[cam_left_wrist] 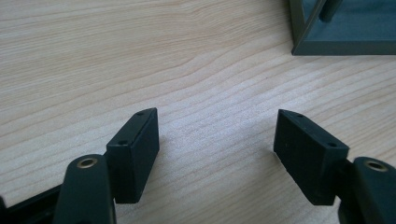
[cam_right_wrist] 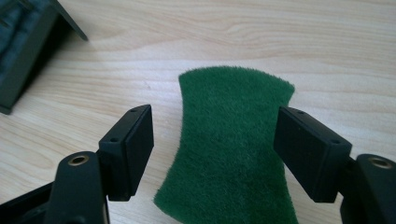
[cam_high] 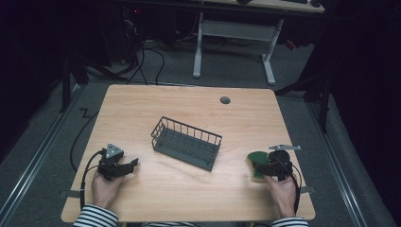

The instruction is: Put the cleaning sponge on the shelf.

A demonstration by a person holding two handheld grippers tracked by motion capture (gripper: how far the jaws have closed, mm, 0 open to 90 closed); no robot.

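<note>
A green scouring pad point(cam_right_wrist: 233, 140) lies flat on the wooden table point(cam_high: 189, 189) at the front right. My right gripper point(cam_right_wrist: 215, 119) stands open low over it, one jaw on each side, the left jaw clear of the pad's edge. In the high view the pad point(cam_high: 257, 157) sticks out past the right gripper point(cam_high: 256, 166). My left gripper point(cam_high: 135, 163) rests open at the front left, low over bare wood, with nothing between its jaws point(cam_left_wrist: 217, 123).
A dark grey wire basket point(cam_high: 187, 142) sits empty and askew at the table's middle; a corner of the basket point(cam_left_wrist: 336, 28) shows beyond the left gripper, and the basket's end point(cam_right_wrist: 23, 51) shows to the right gripper's upper left. A grey round cap point(cam_high: 225, 100) marks the far edge.
</note>
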